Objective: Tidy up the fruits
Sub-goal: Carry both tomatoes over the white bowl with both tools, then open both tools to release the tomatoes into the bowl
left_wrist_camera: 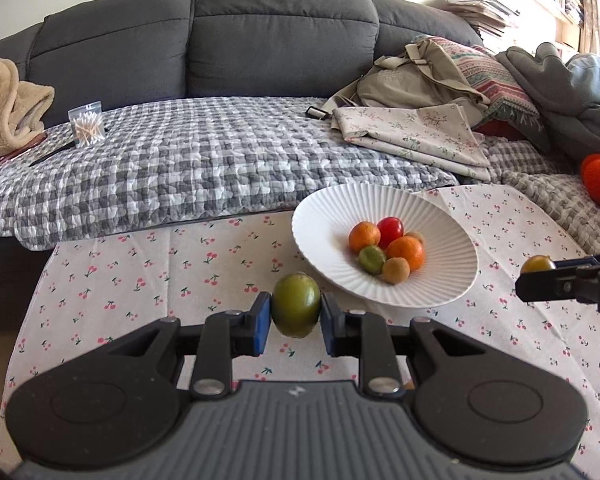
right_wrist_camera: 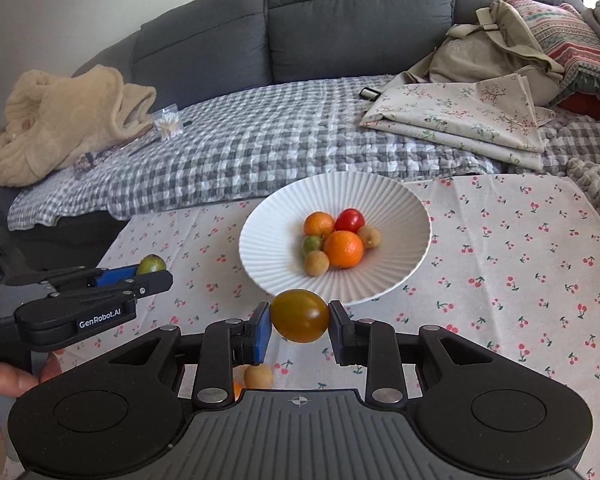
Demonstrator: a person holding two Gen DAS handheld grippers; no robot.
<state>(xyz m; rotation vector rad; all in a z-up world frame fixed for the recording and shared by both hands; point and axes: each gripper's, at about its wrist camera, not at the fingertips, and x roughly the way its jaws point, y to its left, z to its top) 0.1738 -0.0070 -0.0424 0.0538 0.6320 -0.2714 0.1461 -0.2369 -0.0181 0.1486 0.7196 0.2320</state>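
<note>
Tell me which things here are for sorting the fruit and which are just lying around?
For the job:
green fruit in the left gripper
yellow-brown tomato in the right gripper
plate holding six fruits
small tan fruit on the tablecloth

Just lying about:
beige blanket
cotton swabs
folded cloth
bag
cushion
sofa

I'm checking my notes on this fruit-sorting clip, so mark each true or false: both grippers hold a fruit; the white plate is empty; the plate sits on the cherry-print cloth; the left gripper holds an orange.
1. Both grippers hold a fruit. True: the left gripper and the right gripper are each shut on one.
2. The white plate is empty. False: several fruits lie in it.
3. The plate sits on the cherry-print cloth. True.
4. The left gripper holds an orange. False: it holds a green fruit.
</note>
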